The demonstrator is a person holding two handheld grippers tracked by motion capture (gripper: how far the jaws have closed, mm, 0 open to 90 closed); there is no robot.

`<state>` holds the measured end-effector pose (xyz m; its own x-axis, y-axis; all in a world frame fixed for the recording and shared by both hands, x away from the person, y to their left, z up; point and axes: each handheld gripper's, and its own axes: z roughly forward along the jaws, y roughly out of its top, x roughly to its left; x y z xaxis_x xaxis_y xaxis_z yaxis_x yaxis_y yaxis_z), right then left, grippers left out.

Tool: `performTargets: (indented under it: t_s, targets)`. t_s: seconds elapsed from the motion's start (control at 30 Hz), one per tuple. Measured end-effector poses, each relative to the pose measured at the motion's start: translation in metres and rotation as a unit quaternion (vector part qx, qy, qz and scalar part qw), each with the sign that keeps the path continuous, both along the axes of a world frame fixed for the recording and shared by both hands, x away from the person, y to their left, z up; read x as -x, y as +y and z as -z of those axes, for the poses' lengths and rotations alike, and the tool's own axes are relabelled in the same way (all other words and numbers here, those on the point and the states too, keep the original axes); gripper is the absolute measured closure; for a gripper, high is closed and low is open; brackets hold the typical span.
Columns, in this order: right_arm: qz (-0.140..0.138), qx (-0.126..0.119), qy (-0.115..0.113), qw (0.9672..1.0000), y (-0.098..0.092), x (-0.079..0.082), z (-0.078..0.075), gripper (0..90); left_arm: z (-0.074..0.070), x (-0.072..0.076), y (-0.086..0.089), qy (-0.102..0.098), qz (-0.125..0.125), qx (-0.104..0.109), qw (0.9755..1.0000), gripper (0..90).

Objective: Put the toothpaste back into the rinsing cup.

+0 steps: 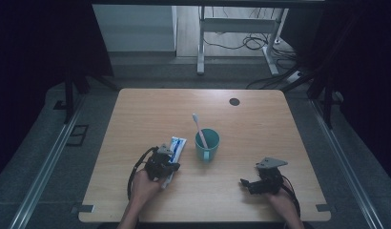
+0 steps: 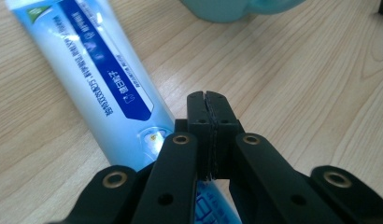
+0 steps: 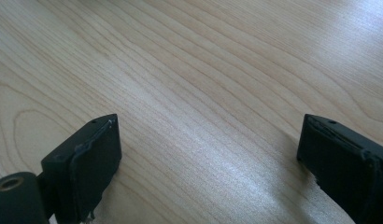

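My left gripper (image 2: 209,100) has its jaws pressed together, empty, just above the toothpaste tube (image 2: 94,79) lying beside the cup (image 1: 207,144). My right gripper (image 3: 208,154) stands wide over bare table (image 3: 217,70). Closed jaws may only push the tube away.

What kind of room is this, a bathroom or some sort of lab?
Probably a lab or workshop set up for recording, not a bathroom: a bare wooden table inside dark curtains, loose cables on the floor behind it, and a hand-held gripper beside the toothpaste.
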<state>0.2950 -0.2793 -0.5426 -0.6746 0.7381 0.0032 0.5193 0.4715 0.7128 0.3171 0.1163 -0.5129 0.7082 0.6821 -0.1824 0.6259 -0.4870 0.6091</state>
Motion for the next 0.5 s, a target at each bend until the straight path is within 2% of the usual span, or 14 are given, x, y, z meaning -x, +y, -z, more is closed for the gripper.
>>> performTargets:
  t_s: [0.5]
  targets:
    - [0.0,0.0,0.0,1.0,0.0,0.0,0.0,6.3,-0.002,-0.002,0.015,0.002,-0.008,-0.008,0.9999,87.5]
